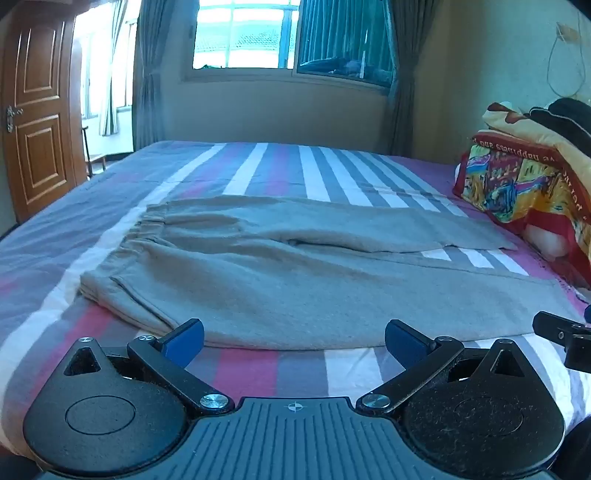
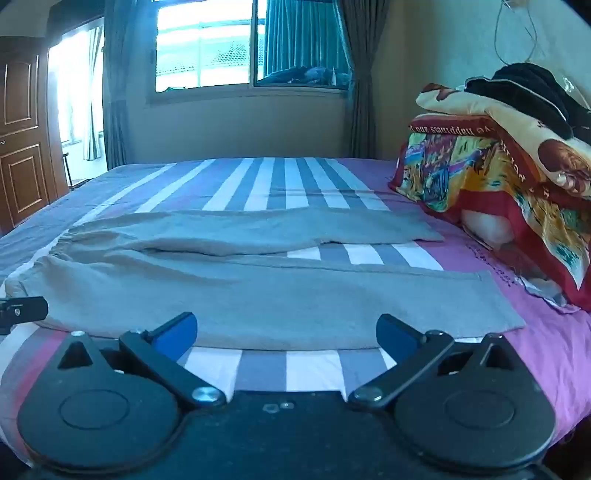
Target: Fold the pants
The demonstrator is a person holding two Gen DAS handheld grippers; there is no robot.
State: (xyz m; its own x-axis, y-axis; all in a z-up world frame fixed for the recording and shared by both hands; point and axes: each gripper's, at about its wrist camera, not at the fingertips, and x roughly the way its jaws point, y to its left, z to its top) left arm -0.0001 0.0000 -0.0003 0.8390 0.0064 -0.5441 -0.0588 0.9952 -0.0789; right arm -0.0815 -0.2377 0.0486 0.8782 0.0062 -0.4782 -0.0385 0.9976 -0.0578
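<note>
pants (image 1: 295, 280): grey sweatpants lay flat across the middle of the frame in both views, on the striped bedsheet (image 1: 258, 170); unfolded
waistband (image 1: 144, 229): elastic, gathered, at left of frame in the left wrist view; far left edge in the right wrist view
legs: ran toward the right of frame, the two split apart with a wedge of sheet showing between them; far leg's hem (image 1: 476, 240) ended near the pillow, near leg's hem (image 2: 498, 299) sat at right center in the right wrist view
left gripper (image 1: 294, 338): bottom center of its own view, jaws spread wide, blue pads (image 1: 186, 341) to either side, nothing between them; hovered at the near edge of the pants, not gripping the cloth
right gripper (image 2: 287, 332): bottom center of its own view, jaws wide apart too, empty; tips at the near edge of the near leg, contact unclear
cross view: one black finger of the right gripper showed at the right edge of the left wrist view; one of the left at the left edge of the right wrist view
pillow (image 2: 480, 177): colourful printed cover, right of frame, beside the leg hems
blanket stack (image 2: 517, 103): folded, on top of the pillow, dark cloth on it
window (image 1: 243, 33): upper center, curtains at both sides
door (image 1: 37, 110): wooden, upper left
</note>
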